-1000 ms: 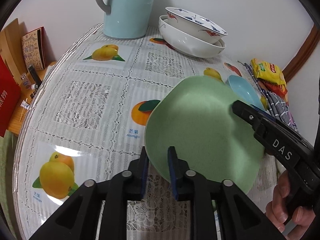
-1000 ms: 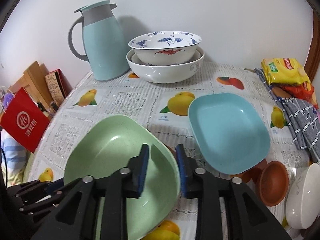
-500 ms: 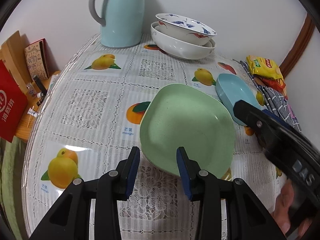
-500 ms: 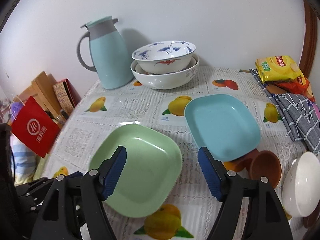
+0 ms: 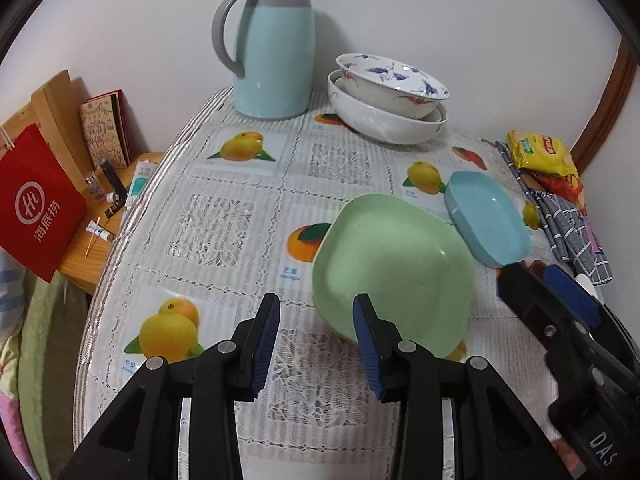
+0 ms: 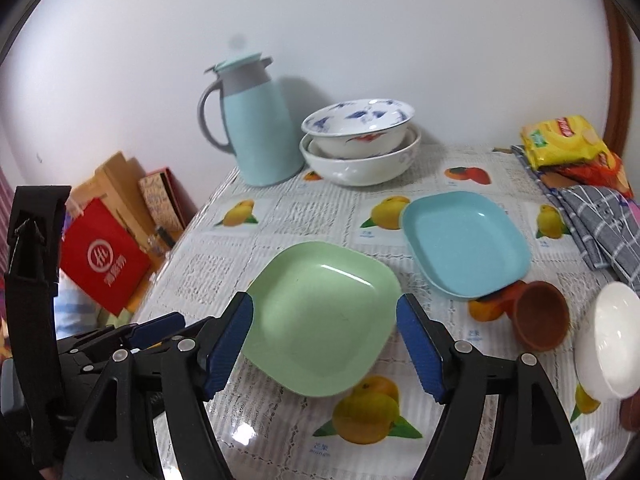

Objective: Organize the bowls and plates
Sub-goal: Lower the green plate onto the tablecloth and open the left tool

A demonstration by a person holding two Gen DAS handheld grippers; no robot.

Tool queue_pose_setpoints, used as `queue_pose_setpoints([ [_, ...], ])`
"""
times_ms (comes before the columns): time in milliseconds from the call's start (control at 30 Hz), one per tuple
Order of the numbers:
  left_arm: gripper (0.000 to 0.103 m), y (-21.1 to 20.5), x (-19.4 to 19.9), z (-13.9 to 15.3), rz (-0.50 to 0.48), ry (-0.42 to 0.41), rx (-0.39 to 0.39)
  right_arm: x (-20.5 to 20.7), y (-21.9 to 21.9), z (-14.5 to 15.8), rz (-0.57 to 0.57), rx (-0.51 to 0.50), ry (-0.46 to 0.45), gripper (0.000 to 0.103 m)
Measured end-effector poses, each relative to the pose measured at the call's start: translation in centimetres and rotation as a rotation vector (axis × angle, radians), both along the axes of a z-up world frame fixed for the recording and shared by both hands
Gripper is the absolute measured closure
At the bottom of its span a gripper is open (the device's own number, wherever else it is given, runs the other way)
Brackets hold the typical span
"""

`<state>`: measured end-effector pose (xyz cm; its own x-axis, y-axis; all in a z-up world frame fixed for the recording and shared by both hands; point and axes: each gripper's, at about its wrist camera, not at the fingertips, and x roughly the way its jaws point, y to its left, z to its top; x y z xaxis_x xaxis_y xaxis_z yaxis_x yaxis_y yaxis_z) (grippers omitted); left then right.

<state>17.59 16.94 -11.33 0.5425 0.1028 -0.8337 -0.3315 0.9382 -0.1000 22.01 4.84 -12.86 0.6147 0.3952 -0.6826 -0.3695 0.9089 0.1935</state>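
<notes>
The green plate (image 6: pixel 320 312) is lying flat on the lace tablecloth (image 6: pixel 312 216), near the middle of the table, and it is being gripped by nothing. The right gripper (image 6: pixel 325 344) is being held above its near edge with the jaws spread wide, one blue pad off each side of the plate and neither one touching it. The left gripper (image 5: pixel 316 344) is being held over the cloth just left of the plate's near corner; its jaws are parted by a narrower gap, with only tablecloth showing between them.

Just to the right of the green plate, and a little farther away, the blue plate (image 6: pixel 466 240) is resting with its near right corner propped on a small brown bowl (image 6: pixel 540 322), so it is sitting slightly tilted. A white bowl (image 6: pixel 612 340) is lying beside the brown one at the right edge; whether the two are touching cannot be told from this distorted corner.

At the far side, against the wall, a patterned bowl (image 6: pixel 358 128) is nested inside a larger white bowl (image 6: pixel 360 162), and a pale blue jug (image 6: pixel 256 128) is standing upright just left of them. Snack packets (image 6: pixel 568 146) and a checked cloth (image 6: pixel 600 224) are lying at the far right. A red bag (image 5: pixel 38 204) is leaning beyond the table's left edge.
</notes>
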Motion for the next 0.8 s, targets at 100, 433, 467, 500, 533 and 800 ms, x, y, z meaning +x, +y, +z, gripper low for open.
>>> queue_pose_setpoints([
  [100, 0.067, -0.9, 0.1, 0.2, -0.007, -0.006, 0.017, -0.5, -1.8, 0.6, -0.041, 0.007, -0.015, 0.029],
  [433, 0.067, -5.7, 0.6, 1.4, -0.108, -0.047, 0.028, -1.0, -7.7, 2.0, -0.124, -0.031, -0.012, 0.023],
  [467, 0.067, -5.9, 0.7, 1.6, -0.115, -0.051, 0.028, -0.9, -8.2, 2.0, -0.127, -0.024, -0.008, 0.023],
  [500, 0.067, -6.4, 0.8, 1.8, -0.127, -0.059, 0.024, -0.9, -8.9, 2.1, -0.136, -0.016, -0.005, 0.023],
  [533, 0.067, -6.7, 0.8, 2.0, -0.139, -0.067, 0.015, -0.9, -9.6, 2.2, -0.145, -0.015, -0.008, 0.023],
  [800, 0.067, -9.3, 1.7, 3.0, -0.216, -0.088, -0.019, -2.3, -13.1, 3.9, -0.217, -0.031, -0.139, 0.023],
])
